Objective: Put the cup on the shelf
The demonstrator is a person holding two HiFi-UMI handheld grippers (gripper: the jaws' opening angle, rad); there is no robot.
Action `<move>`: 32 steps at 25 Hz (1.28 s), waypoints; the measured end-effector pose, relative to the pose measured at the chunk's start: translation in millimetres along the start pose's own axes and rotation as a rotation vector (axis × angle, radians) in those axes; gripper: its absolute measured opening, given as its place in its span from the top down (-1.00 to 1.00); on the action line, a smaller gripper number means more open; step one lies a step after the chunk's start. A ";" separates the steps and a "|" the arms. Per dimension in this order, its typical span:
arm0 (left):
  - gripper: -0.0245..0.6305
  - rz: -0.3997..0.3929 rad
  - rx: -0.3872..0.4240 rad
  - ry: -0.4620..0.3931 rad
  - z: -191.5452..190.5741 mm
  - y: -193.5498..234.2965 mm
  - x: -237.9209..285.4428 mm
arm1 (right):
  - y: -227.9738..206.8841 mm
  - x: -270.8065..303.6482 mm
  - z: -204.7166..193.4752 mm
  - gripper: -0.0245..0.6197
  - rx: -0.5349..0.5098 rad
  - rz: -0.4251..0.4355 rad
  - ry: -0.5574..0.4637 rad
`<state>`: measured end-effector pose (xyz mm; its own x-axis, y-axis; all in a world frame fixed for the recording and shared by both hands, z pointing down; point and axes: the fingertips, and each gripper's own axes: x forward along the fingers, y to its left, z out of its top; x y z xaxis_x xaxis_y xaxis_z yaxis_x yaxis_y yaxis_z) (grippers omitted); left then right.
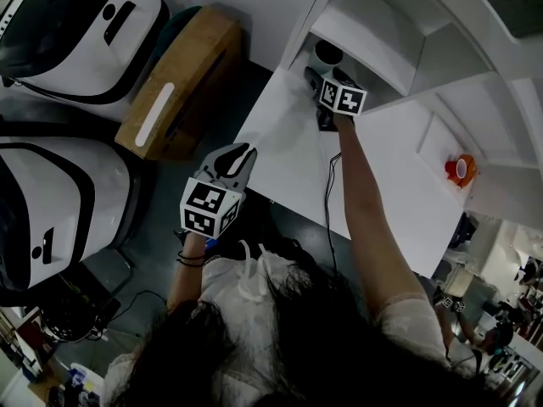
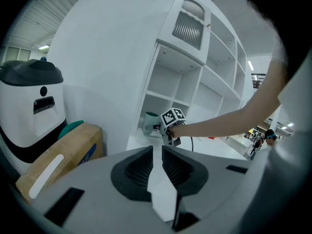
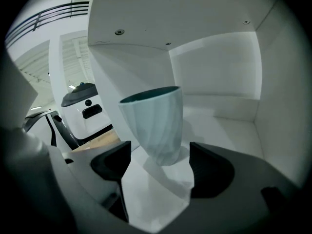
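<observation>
A pale ribbed cup with a teal inside stands upright on the floor of the lowest left shelf compartment. My right gripper is open, its jaws spread either side of the cup's base with a gap on each side. In the head view the cup sits inside the white shelf, with the right gripper just in front of it. My left gripper is shut and holds nothing at the table's left edge. The left gripper view shows its own jaws nearly touching, with the cup far off.
A white table runs in front of the shelf, with an orange roll of tape at its right. A cardboard box and two large white machines stand on the floor to the left. A black cable hangs along the right arm.
</observation>
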<state>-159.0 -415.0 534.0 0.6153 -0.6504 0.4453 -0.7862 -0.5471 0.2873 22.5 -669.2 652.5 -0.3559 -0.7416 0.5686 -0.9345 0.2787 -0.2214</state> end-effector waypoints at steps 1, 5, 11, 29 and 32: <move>0.72 -0.003 0.000 0.000 0.3 -1.1 0.5 | 1.0 -4.4 -2.8 -0.18 0.001 0.006 0.002; 0.72 -0.012 0.008 -0.007 4.9 -7.4 1.2 | 9.5 -29.6 -12.7 -0.18 -0.017 0.041 0.002; 0.72 -0.037 0.034 -0.017 12.1 -27.1 4.8 | 37.8 -93.4 -4.9 -0.17 -0.066 0.137 -0.099; 0.72 -0.043 0.088 -0.057 15.4 -113.6 -10.0 | 98.1 -302.8 -29.9 0.41 -0.049 0.231 -0.330; 0.72 -0.038 0.095 -0.069 13.1 -132.1 -17.3 | 99.7 -331.1 -42.7 0.47 -0.049 0.242 -0.334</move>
<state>-65.0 -338.3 477.3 0.6494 -0.6612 0.3756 -0.7554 -0.6174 0.2194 47.0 -369.8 476.0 -0.5510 -0.8065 0.2144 -0.8264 0.4915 -0.2748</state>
